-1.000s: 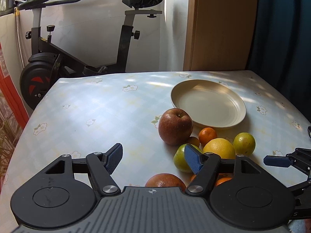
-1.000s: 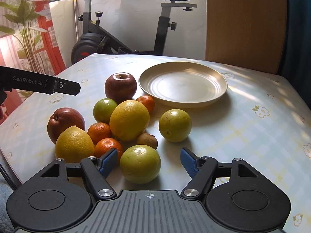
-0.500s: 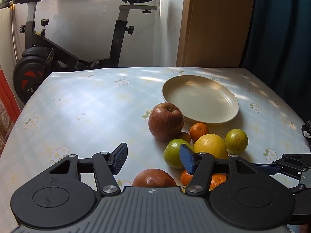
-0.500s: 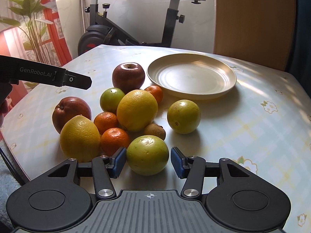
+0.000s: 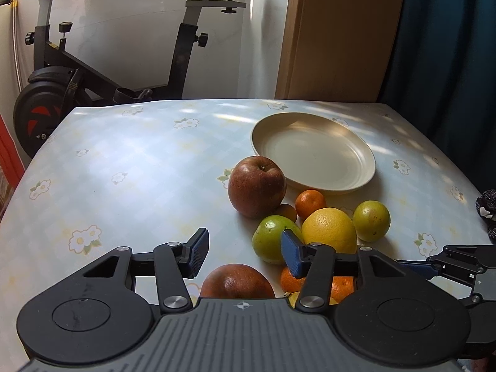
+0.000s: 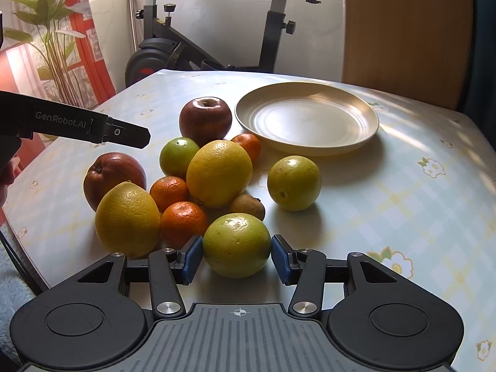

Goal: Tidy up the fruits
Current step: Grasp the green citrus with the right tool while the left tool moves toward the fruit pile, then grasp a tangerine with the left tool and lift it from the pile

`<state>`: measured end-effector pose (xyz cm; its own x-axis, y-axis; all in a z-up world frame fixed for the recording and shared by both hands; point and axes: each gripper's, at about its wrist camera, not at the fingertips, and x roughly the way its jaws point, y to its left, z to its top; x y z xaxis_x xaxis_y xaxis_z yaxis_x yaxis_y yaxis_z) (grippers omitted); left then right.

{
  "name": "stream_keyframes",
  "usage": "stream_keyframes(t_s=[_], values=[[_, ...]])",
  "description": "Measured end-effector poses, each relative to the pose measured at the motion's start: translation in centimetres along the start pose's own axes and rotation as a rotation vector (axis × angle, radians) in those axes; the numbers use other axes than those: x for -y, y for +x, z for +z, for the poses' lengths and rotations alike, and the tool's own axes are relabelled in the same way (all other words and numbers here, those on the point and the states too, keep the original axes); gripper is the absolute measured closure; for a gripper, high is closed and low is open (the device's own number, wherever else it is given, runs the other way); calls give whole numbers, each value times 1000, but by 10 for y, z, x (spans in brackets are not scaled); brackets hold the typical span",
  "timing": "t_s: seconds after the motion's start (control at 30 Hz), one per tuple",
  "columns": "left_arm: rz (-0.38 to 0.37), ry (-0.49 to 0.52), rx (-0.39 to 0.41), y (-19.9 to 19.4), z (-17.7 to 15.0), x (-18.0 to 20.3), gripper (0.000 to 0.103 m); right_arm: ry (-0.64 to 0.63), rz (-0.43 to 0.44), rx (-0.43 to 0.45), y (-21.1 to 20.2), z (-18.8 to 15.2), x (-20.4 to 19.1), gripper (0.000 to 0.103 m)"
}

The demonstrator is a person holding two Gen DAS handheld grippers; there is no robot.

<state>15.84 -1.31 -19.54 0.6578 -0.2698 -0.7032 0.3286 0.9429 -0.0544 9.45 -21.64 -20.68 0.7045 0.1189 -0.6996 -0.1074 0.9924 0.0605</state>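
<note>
A pile of fruit lies on the table before an empty cream plate [image 6: 307, 121] [image 5: 313, 155]. My right gripper [image 6: 237, 254] has its blue pads touching both sides of a green round fruit [image 6: 237, 245] resting on the table. Behind it lie a kiwi [image 6: 248, 206], oranges [image 6: 183, 223], two yellow citrus [image 6: 218, 173], another green fruit [image 6: 294, 183] and two red apples [image 6: 205, 121]. My left gripper [image 5: 245, 252] is open and empty, hovering over a red apple [image 5: 237, 282] near the table's front edge.
The table [image 5: 139, 167] carries a floral checked cloth. An exercise bike [image 5: 77, 71] stands behind it, a wooden panel [image 5: 341, 31] and a dark curtain at the back right. A plant [image 6: 52, 40] stands at the left.
My right gripper has moved forward and closed its jaws around the near green fruit. My left gripper has drifted slightly and stays open.
</note>
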Motion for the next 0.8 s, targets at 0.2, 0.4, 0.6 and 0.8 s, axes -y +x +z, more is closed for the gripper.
stream_keyframes(t_s=[0.2, 0.4, 0.6, 0.8], values=[[-71, 23, -99, 7, 9, 4, 66, 16, -15, 16, -1, -2, 8, 59], [-127, 33, -188, 17, 23, 13, 66, 60, -33, 40, -4, -4, 21, 59], [-158, 46, -302, 32, 33, 16, 66, 84, -35, 43, -3, -7, 27, 59], [-135, 102, -368, 47, 34, 19, 65, 91, -35, 45, -3, -6, 29, 59]])
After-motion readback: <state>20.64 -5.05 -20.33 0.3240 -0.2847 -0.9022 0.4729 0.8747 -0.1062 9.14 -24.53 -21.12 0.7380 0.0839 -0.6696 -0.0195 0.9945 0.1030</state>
